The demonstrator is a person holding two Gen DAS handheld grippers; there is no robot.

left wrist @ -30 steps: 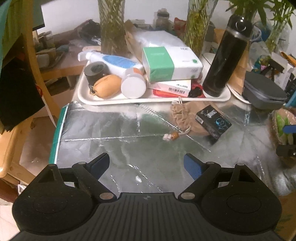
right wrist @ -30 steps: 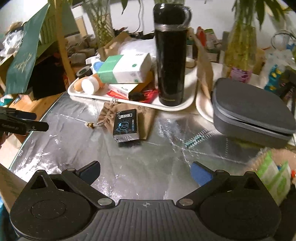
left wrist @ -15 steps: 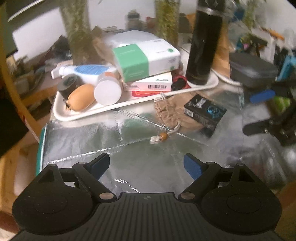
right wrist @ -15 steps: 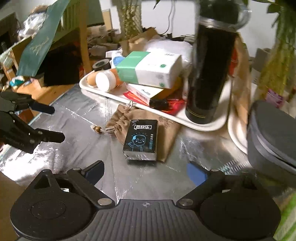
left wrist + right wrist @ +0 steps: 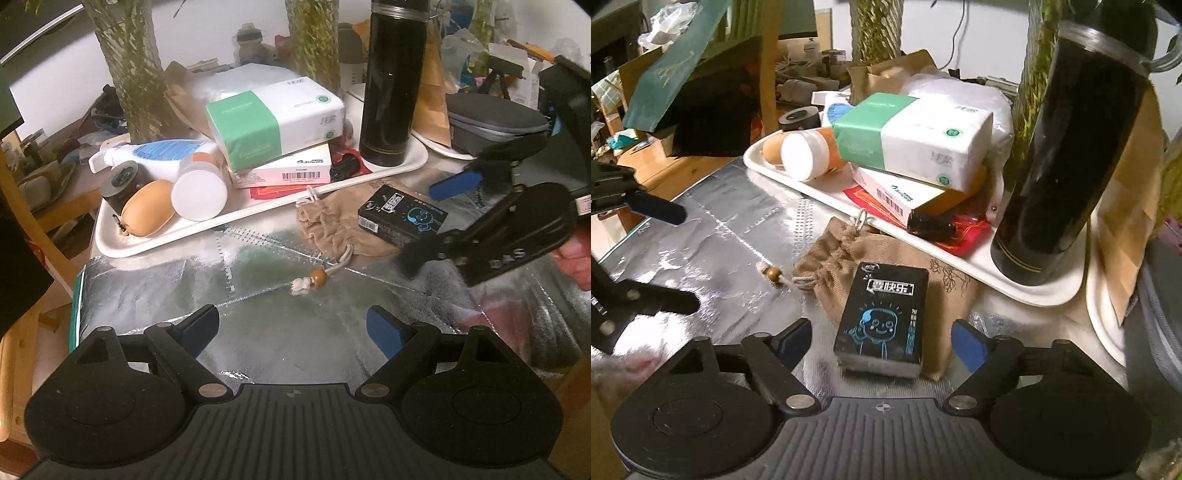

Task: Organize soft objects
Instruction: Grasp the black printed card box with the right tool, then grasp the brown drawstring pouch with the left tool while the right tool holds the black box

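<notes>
A tan drawstring pouch [image 5: 332, 225] lies on the silver foil mat [image 5: 258, 317] just in front of the white tray [image 5: 147, 245]. A black tissue pack [image 5: 402, 216] rests on the pouch. In the right wrist view the pack [image 5: 882, 317] sits between my open right gripper's [image 5: 881, 341] fingers, on the pouch [image 5: 834, 258]. My left gripper [image 5: 291, 328] is open and empty above the mat, short of the pouch's beaded cord [image 5: 317, 277]. The right gripper [image 5: 436, 225] shows at right in the left wrist view.
The tray holds a green-and-white tissue pack [image 5: 273, 118], a boxed item [image 5: 284, 171], a black flask [image 5: 391, 81], a spray bottle [image 5: 155, 153], a white-capped jar [image 5: 199, 190] and a tan soft pouch [image 5: 147, 208]. A grey case [image 5: 495, 118] and plant vases stand behind.
My right gripper has moved forward to the black tissue pack, which now sits between its fingers. My left gripper has moved closer to the tray and pouch.
</notes>
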